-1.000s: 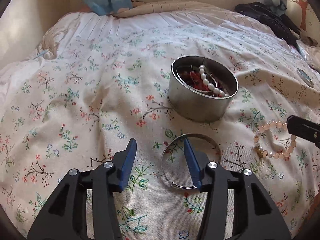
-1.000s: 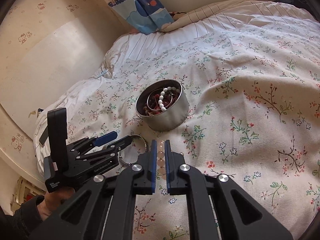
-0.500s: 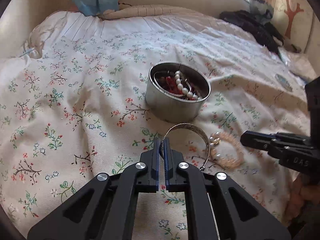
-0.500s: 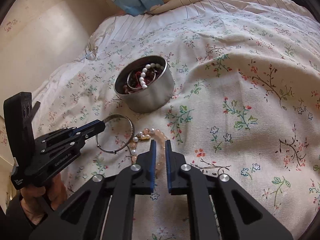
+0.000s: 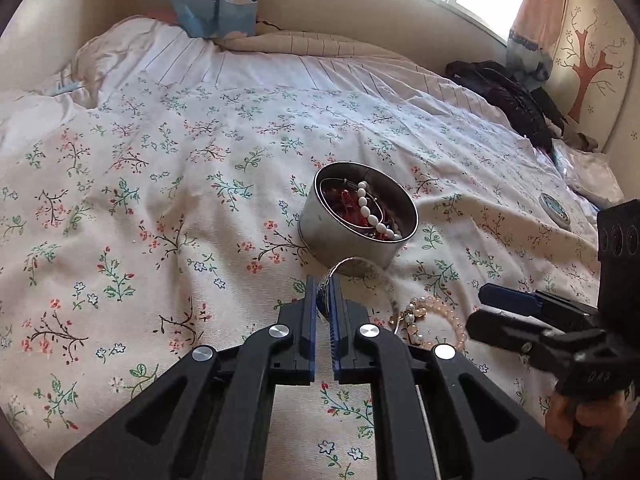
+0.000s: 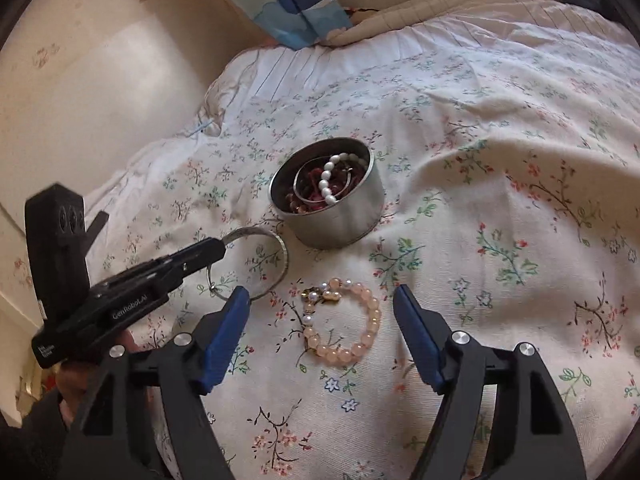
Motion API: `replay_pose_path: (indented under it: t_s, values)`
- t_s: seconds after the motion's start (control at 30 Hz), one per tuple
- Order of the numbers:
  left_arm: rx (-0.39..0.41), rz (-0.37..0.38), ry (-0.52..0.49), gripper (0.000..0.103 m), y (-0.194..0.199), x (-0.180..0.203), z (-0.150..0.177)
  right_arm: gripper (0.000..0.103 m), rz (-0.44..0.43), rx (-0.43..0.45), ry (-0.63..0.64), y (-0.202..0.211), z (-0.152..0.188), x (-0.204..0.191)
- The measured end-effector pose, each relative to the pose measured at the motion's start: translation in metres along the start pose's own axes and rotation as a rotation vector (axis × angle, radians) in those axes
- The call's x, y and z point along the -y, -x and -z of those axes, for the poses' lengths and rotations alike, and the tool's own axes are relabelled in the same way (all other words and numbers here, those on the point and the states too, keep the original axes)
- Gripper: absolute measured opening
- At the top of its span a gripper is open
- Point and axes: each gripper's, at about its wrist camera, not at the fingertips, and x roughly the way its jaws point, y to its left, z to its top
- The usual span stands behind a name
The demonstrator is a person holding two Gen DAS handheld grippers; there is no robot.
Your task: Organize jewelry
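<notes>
Left gripper [image 5: 324, 300] pinches the thin silver bangle [image 6: 276, 258]; right gripper [image 6: 320, 312] jaws are opening above the pink bead bracelet [image 6: 352, 332].

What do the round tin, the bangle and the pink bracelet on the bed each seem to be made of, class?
Tin: metal, probably steel, brushed silver; its wall shows a dull, streaky shine.
Bangle: thin silver-coloured metal; its edge glints, with a finely textured outer face.
Pink bracelet: translucent peach beads, glass or plastic, with a few pearl-like white ones and a gold-coloured clasp.
</notes>
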Motion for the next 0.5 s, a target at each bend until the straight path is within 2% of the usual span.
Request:
replay_pose_path:
  t_s: [0.07, 0.13, 0.17, 0.23, 0.3, 0.33, 0.4, 0.5]
  values:
    - [0.001, -0.002, 0.000, 0.006, 0.000, 0.000, 0.000, 0.072, 0.128, -0.079, 0.108, -0.022, 0.005, -0.013]
    - [0.004, -0.003, -0.001, 0.006, 0.000, -0.001, 0.000, 0.069, 0.205, -0.160, 0.182, -0.043, 0.012, -0.021]
    - [0.003, -0.001, -0.001, 0.006, 0.000, -0.001, 0.000, 0.065, 0.194, -0.153, 0.192, -0.041, 0.011, -0.023]
    - [-0.005, -0.011, -0.007, 0.006, -0.001, 0.000, 0.000, 0.027, 0.159, -0.140, 0.148, -0.035, 0.010, -0.015]
    - [-0.028, -0.038, -0.014, 0.006, -0.007, 0.000, 0.002, 0.014, 0.103, -0.121, 0.074, -0.027, 0.008, 0.000]
    - [-0.043, -0.053, -0.017, 0.006, -0.010, 0.000, 0.002, 0.009, 0.081, -0.103, 0.044, -0.022, 0.007, 0.005]
    - [-0.080, -0.079, -0.022, 0.006, -0.018, -0.002, 0.004, 0.009, 0.034, -0.064, -0.013, -0.011, 0.006, 0.015]
    - [-0.087, -0.083, -0.023, 0.006, -0.019, -0.004, 0.005, 0.009, -0.039, -0.002, -0.086, 0.004, 0.003, 0.027]
